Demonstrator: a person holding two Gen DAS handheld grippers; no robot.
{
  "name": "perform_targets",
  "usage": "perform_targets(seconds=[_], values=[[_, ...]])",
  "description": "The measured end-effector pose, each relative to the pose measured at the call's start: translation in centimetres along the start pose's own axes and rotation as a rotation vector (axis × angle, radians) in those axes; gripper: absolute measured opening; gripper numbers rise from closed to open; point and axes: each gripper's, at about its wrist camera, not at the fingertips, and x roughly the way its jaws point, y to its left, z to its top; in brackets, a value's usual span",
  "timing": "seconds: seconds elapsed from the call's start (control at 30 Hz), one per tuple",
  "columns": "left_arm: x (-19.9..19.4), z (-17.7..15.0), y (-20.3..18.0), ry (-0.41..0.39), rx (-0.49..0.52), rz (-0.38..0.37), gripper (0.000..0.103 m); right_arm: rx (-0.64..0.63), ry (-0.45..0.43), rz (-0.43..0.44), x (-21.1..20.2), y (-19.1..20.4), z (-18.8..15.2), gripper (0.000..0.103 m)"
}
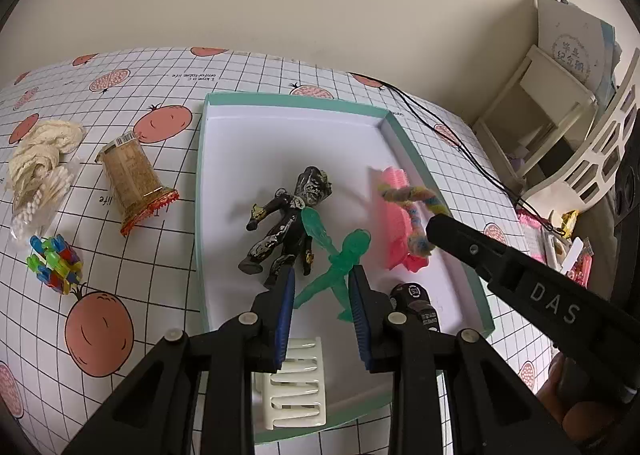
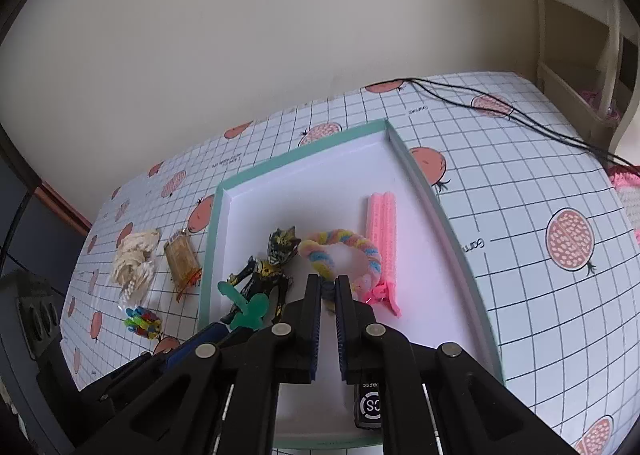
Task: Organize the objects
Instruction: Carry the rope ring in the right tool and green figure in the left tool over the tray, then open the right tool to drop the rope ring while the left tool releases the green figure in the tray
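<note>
Braided ring (image 2: 340,255) pinched in right claw (image 2: 328,289) above box (image 2: 440,207); left claw (image 1: 322,279) gapes, empty.

Occlusions, crops, blur

Left view: pink comb (image 1: 394,215) smeared by blur, teeth unreadable; pastel braided ring (image 1: 412,211) blurred too, its near end hidden behind the right tool (image 1: 434,229), so the grip can't be seen there. Green translucent figure (image 1: 340,259) legs partly covered by left tool (image 1: 322,283) fingers; whether they touch it, can't tell. White ribbed clip (image 1: 296,383) and black cylinder (image 1: 416,307) half hidden under the tool frame. Right view: ring's (image 2: 340,251) near edge sits behind the right tool (image 2: 328,291) tips; black cylinder (image 2: 370,403) label cut off by the frame. Box (image 2: 440,211) near wall mostly covered. Tabletop (image 2: 540,175) print text too small to read.
</note>
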Motion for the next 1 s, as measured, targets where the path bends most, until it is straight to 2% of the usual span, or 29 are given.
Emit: perform_targets(seconds=[0.33, 0.47, 0.53, 0.77, 0.87, 1.0], values=[[1.0, -0.3, 0.6, 0.042, -0.024, -0.006, 0.029, -0.022, 0.029, -0.006, 0.7, 0.7, -0.3, 0.01], [0.9, -0.2, 0.7, 0.037, -0.024, -0.011, 0.03, -0.017, 0.032, -0.004, 0.9, 0.8, -0.4, 0.011], [0.7, -0.2, 0.7, 0.035, -0.028, -0.014, 0.038, -0.017, 0.032, -0.007, 0.8, 0.8, -0.4, 0.011], [0.1, 0.0, 1.1, 0.013, -0.037, -0.004, 0.038, -0.002, 0.025, -0.002, 0.7, 0.6, -0.3, 0.011], [-0.2, 0.1, 1.4, 0.001, -0.051, 0.0, 0.038, 0.005, 0.022, 0.005, 0.6, 0.5, -0.3, 0.016], [-0.6, 0.3, 2.1, -0.016, -0.071, 0.015, 0.038, 0.006, 0.025, 0.002, 0.7, 0.4, -0.3, 0.016]])
